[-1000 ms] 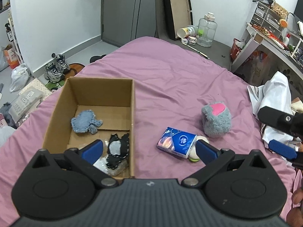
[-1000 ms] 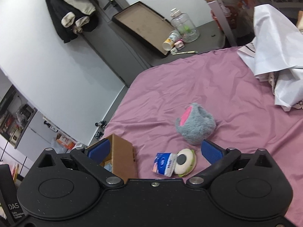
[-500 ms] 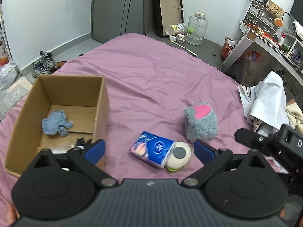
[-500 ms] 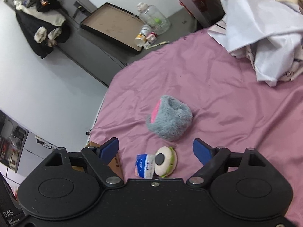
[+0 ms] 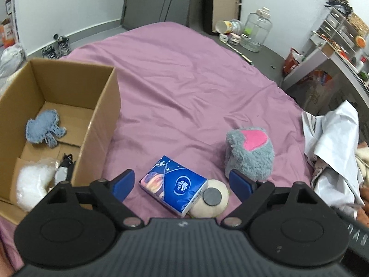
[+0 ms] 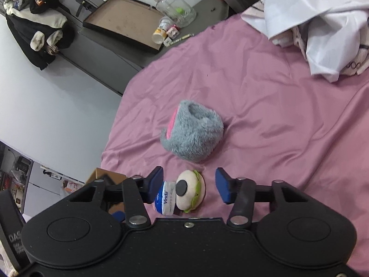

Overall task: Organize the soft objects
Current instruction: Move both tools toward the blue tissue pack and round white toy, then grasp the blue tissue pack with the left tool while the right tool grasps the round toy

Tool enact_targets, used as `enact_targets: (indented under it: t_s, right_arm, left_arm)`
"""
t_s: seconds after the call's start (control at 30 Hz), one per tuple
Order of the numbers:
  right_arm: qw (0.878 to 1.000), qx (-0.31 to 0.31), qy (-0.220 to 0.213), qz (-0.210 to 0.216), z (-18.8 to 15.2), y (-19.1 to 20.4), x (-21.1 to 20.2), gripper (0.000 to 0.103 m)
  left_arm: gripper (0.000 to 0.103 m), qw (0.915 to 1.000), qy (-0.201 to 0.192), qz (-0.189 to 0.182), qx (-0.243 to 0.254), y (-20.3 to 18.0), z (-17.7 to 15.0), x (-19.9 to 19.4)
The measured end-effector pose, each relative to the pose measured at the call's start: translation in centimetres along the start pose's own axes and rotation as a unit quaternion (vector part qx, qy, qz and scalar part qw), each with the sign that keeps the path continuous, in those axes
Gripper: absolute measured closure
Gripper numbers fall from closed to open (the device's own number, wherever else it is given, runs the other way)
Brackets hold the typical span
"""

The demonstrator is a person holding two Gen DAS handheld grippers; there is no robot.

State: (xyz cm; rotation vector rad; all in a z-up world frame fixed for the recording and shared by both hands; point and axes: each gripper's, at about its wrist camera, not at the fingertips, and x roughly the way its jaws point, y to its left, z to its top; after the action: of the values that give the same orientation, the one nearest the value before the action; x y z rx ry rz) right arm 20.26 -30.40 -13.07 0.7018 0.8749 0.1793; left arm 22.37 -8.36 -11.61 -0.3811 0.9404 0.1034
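On the purple bedspread lie a blue tissue pack [image 5: 173, 184], a cream burger-shaped plush [image 5: 211, 199] with a dark disc on it, and a grey furry plush with a pink patch [image 5: 250, 153]. My left gripper [image 5: 182, 183] hovers over the tissue pack, jaws closing, pads clear of it. My right gripper [image 6: 188, 187] is closing around the burger plush [image 6: 190, 192] and the tissue pack's end [image 6: 164, 197]; its pads are not pressing on either. The grey plush [image 6: 193, 131] lies just beyond. A cardboard box [image 5: 101, 115] at left holds a blue knitted piece [image 5: 43, 129] and white stuffing [image 5: 32, 184].
White sheets and clothes [image 5: 332, 143] are piled at the bed's right edge. A water jug [image 5: 257, 32], cups and a flat tray leaning on the wall [image 6: 122, 20] are on the floor beyond the bed. Shelves [image 5: 332, 37] stand at right.
Both grippers came down toward the tissue pack and burger plush, which now sit between the fingers. The right jaws narrowed a lot, the left ones slightly. The left view shifted right, away from the box.
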Motion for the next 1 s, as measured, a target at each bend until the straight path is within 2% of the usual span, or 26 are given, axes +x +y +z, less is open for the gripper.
enact_targets:
  t_s: [0.33,0.53,0.73,1.0]
  right_arm:
    - [1.000,-0.003,0.018,-0.006,-0.4,-0.3,1.7,0.058]
    - [0.999,0.009,0.032,0.003,-0.5,-0.9,3.9,0.066]
    - [0.999,0.016,0.048,0.020,-1.1,-0.6,5.0,0.067]
    - [0.997,0.015,0.068,0.016,-2.1,-0.4,6.1,0.067]
  left_arm:
    - [0.015,0.9987,0.026,0.038,-0.022,-0.5,0.4,4.3]
    - [0.015,0.9967,0.051,0.055,-0.032,0.1,0.2,6.2]
    - [0.015,0.9955,0.063,0.040,-0.058,1.1,-0.4,6.1]
    - [0.015,0.9906,0.075,0.026,-0.111,2.6,-0.8,5.8]
